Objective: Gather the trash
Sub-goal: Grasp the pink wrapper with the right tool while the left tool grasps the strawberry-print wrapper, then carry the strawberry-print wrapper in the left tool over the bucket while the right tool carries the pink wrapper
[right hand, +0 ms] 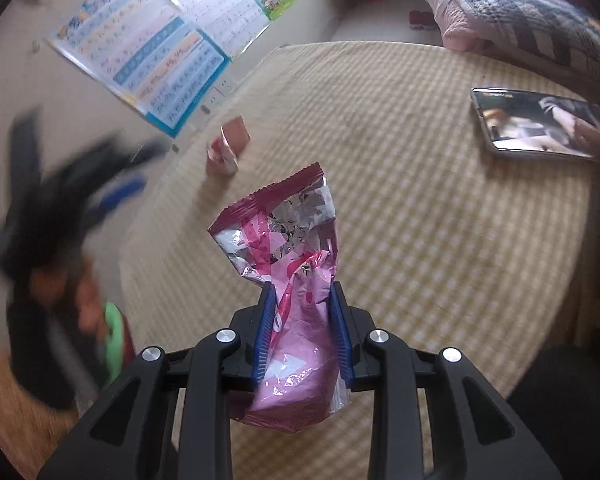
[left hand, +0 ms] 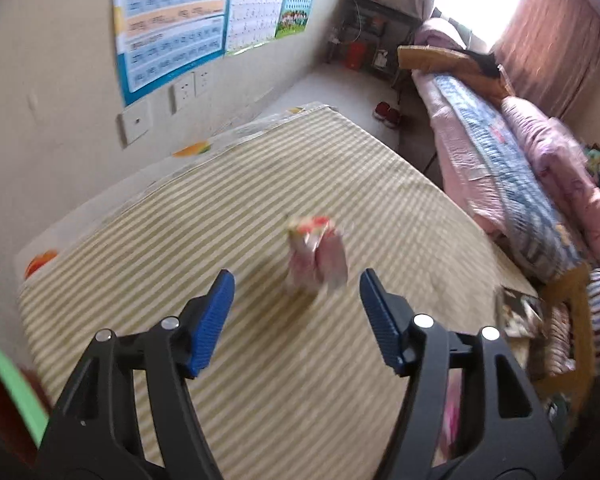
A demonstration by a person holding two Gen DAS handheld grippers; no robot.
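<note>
Two pieces of trash show at this moment. The right gripper (right hand: 302,300) is clamped on a pink foil wrapper (right hand: 284,248), whose crumpled upper half sticks out past the blue pads (right hand: 265,328) while the lower part bulges between them. The other piece, a small pink packet (left hand: 316,256), stands on the striped tablecloth (left hand: 260,184) ahead of the left gripper (left hand: 296,284), whose jaws stand well apart with nothing between them and do not touch it. Its picture is blurred, so the exact gap to the packet is hard to judge. One risk, as I read it, is that the foil is slick and pinched only across its middle, so a quick swing could let it slide out and drop. Another is that the open jaws, coming in fast and tilted, could knock the light, upright packet over or push it along the cloth instead of straddling it. A phone (right hand: 544,124) lies on the table's far side, well apart from both pieces, and seems out of harm's way. Something green (right hand: 114,340) sits at the table's left edge; I cannot tell what it is.
</note>
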